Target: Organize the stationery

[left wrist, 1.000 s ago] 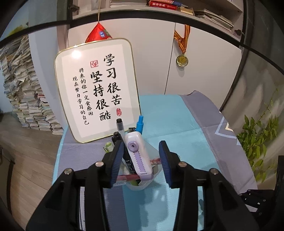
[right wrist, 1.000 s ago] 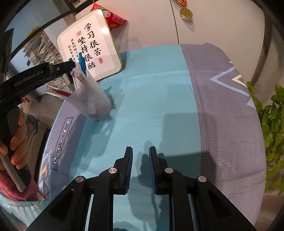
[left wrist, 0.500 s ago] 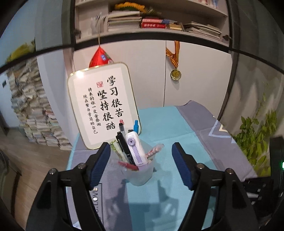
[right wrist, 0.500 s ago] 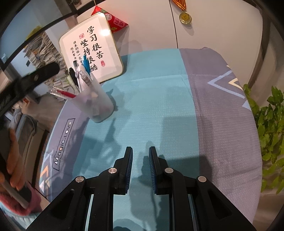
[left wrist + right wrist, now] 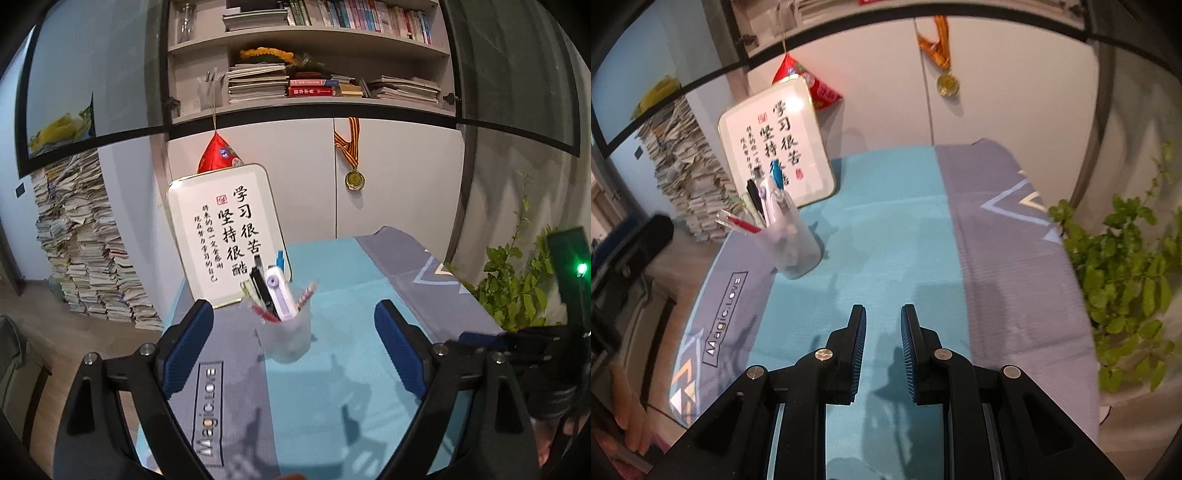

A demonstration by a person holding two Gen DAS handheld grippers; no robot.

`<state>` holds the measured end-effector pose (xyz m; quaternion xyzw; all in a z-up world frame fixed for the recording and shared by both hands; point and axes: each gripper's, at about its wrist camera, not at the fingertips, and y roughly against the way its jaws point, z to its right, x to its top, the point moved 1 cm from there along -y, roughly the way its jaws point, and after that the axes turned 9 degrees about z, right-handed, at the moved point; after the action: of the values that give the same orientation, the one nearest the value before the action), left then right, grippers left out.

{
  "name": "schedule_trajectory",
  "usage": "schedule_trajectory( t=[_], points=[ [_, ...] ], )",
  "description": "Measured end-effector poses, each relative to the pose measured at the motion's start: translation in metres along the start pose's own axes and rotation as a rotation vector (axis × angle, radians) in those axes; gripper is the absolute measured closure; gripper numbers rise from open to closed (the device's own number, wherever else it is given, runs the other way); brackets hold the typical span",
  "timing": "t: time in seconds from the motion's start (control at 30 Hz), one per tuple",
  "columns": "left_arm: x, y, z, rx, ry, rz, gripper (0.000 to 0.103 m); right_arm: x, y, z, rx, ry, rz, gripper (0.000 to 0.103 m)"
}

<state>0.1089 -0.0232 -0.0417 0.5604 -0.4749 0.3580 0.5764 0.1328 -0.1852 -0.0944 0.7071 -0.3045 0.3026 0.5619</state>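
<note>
- Left tool [image 5: 293,334]: jaws wide and opening further, nothing between the pads, hangs over the near left part of the desk [image 5: 332,387].
- Right tool [image 5: 883,332]: jaws narrow, a small gap showing and widening slightly, nothing held, bare cloth under it near the desk's front edge.
- Clear cup [image 5: 284,338] stands upright on the desk toward the back left corner, just ahead of the left tool, not touched by either tool.
- Cup holds the stationery: white-and-purple correction tape [image 5: 280,293], black marker [image 5: 260,286], blue pen [image 5: 280,258], red pen [image 5: 740,224] sticking out sideways over the rim, striped pencil [image 5: 306,293] leaning right.
- Framed sign [image 5: 225,236] with black calligraphy leans at the desk's back left edge, just behind the cup.
- Desk covered by a teal and grey cloth [image 5: 894,221]; rest of its top is bare.
- Medal [image 5: 354,179] hangs on the white cabinet behind the desk; green plant [image 5: 1126,266] beside the desk's right edge.
</note>
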Motion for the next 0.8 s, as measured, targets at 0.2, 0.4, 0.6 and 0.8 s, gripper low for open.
schedule_trajectory(
  t=[0.2,0.4,0.6,0.8],
  points=[
    [-0.008,0.033,0.004,-0.011,-0.021,0.038,0.010,-0.007,0.043,-0.006,-0.039,0.013,0.108,0.056],
    [-0.009,0.069,0.004,-0.021,-0.017,0.089,0.007,-0.012,0.077,-0.014,-0.072,0.017,0.178,0.056],
    [-0.010,0.107,0.003,-0.034,0.014,0.152,0.003,-0.014,0.129,-0.018,-0.129,0.000,0.338,0.032],
    [-0.011,0.131,0.006,-0.040,0.032,0.187,0.001,-0.022,0.170,-0.027,-0.175,0.021,0.491,0.022]
  ],
)
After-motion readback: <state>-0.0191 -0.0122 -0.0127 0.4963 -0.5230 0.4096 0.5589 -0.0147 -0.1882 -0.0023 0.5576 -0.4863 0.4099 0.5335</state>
